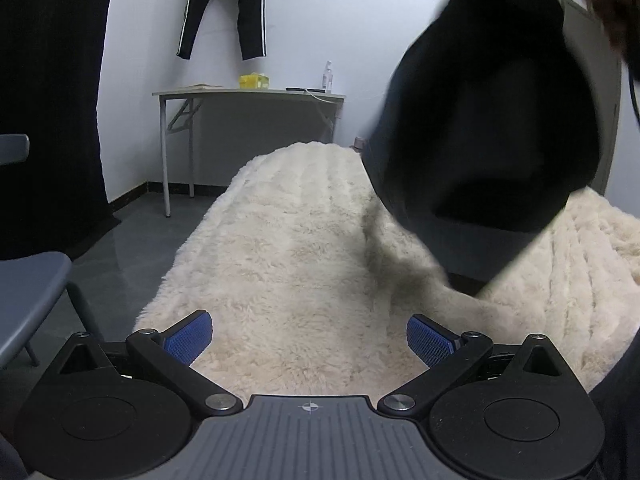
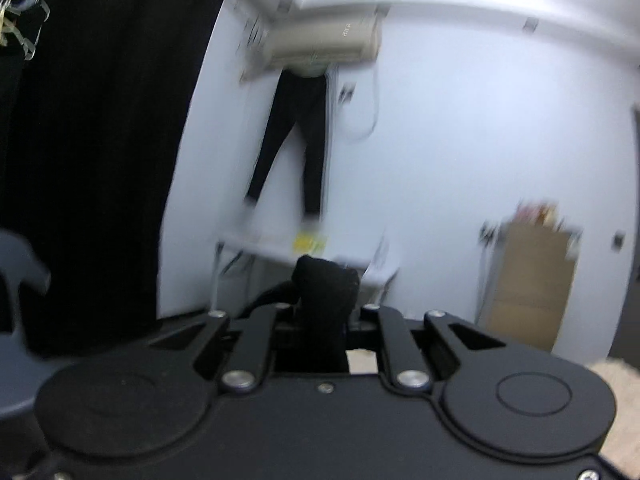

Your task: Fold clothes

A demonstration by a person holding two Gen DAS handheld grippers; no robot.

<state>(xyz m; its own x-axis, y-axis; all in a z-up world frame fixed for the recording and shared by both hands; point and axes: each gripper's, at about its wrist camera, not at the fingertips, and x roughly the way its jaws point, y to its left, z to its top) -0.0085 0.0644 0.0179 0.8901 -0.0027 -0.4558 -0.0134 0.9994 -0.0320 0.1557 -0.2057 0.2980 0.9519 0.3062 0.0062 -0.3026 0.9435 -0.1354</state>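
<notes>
A black garment [image 1: 492, 120] hangs in the air at the right of the left wrist view, its lower edge just above the cream fluffy blanket [image 1: 300, 240]. My left gripper [image 1: 310, 332] is open low over the blanket, and nothing lies between its blue pads [image 1: 190, 336]. It stays to the left of and below the garment. In the blurred right wrist view my right gripper [image 2: 324, 312] points level at the far wall, shut on a bunched fold of the black garment [image 2: 324, 280]. The cloth hides its pads.
A folding table [image 1: 248, 94] with a yellow box [image 1: 255, 81] and a bottle [image 1: 327, 76] stands at the far wall, with black trousers [image 1: 224, 8] hanging above it. A grey chair [image 1: 28, 280] and black curtain [image 1: 48, 100] are left. A cardboard box [image 2: 532, 280] stands right.
</notes>
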